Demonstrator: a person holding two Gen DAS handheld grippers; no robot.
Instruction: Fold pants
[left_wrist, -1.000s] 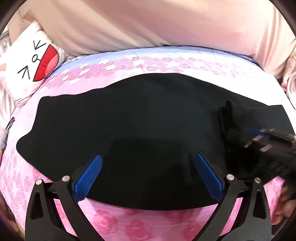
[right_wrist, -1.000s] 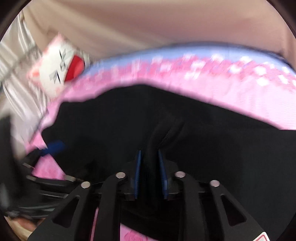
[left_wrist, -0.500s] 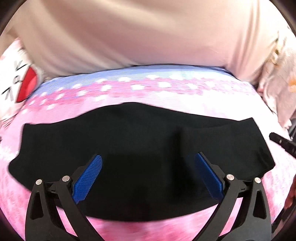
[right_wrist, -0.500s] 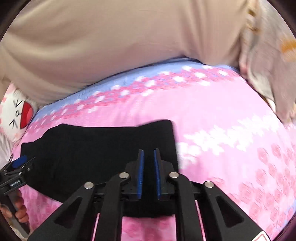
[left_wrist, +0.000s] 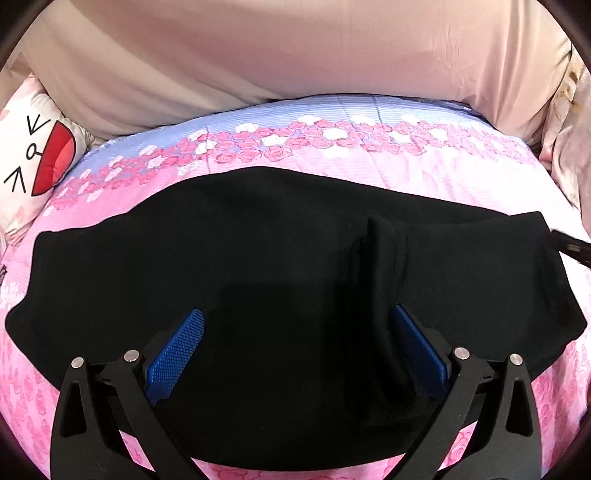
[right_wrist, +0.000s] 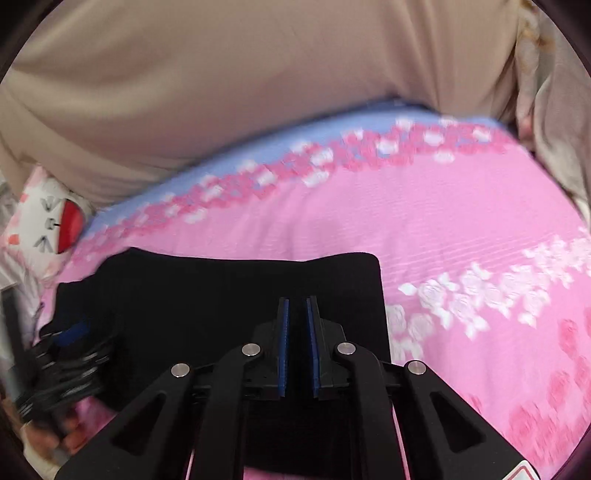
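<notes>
Since a moment ago our right claw (right_wrist: 298, 314) has drawn back, pads together on nothing; our left claw (left_wrist: 295, 343) hangs spread above black pants (left_wrist: 277, 258) on the bed (left_wrist: 443, 177).

Both wrist views low over pants (left_wrist: 280, 258)

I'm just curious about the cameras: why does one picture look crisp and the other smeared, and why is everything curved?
Left wrist view: sharp, with the black pants too dark to show detail. Right wrist view: motion blur smears the bedspread roses and the left gripper. Both views: fisheye lenses bow the bed's edges and darken the corners.
</notes>
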